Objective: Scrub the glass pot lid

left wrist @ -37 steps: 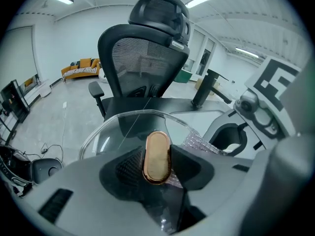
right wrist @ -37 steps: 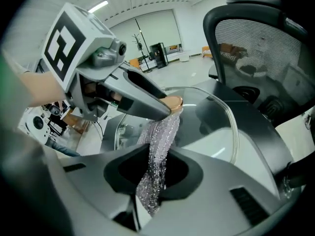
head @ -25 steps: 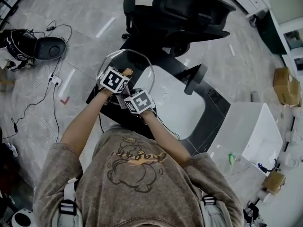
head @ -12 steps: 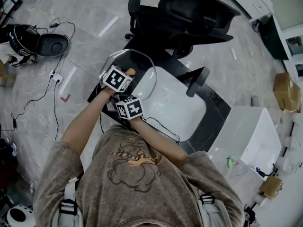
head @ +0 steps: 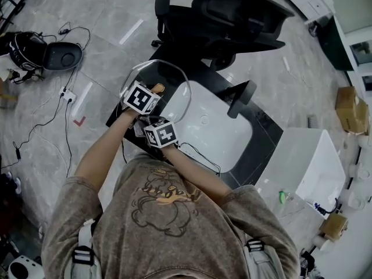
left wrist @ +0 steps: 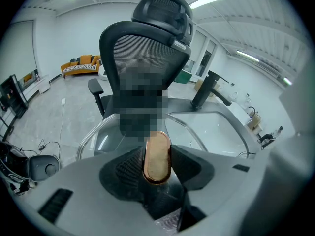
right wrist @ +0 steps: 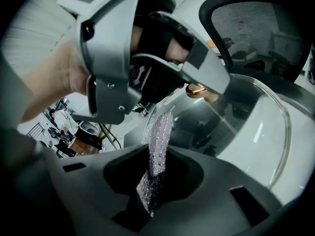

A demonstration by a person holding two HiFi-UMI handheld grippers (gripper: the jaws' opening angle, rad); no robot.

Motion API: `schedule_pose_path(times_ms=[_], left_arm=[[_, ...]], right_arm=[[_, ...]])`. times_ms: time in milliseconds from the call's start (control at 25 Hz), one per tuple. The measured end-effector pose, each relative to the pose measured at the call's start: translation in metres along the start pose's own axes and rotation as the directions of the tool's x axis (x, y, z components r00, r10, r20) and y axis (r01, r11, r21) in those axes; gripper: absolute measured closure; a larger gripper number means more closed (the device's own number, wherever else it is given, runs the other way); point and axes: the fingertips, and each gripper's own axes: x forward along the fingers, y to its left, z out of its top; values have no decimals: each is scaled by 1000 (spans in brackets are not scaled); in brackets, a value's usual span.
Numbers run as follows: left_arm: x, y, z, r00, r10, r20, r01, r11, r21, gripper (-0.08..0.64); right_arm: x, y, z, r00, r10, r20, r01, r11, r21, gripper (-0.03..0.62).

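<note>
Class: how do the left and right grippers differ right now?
The left gripper clamps the tan knob of the lid. The right gripper pinches a glittery scrub cloth. In the head view the left reaches over the lid, while the right sits nearer the person. Both are shut on something.

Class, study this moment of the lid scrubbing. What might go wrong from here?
1. The left gripper holds the glass lid only by its knob, in the air by the sink. A push from scrubbing might twist it loose, and it may drop and crack.
2. The right gripper pinches a thin glittery scrubber. If it slips out, the hard jaws may scrape the glass.
</note>
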Motion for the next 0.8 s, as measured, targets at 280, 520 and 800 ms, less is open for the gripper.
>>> schedule_pose_path(times_ms=[280,520,800], left_arm=[[0,-3,0,1000,-5,26,5,1000,-12,373],[0,-3,1,999,-8,39,8,1000,4,374],[0,-3,-1,999,-7,48,6,1000,8,373]], right_arm=[[-35,-24,-32,1000,-20,2,20,999,47,509],[-65,-52,-49,999,-53,5,52,995,89,507],[-104,-111,-49,989,-144,22,138,974,180,503]])
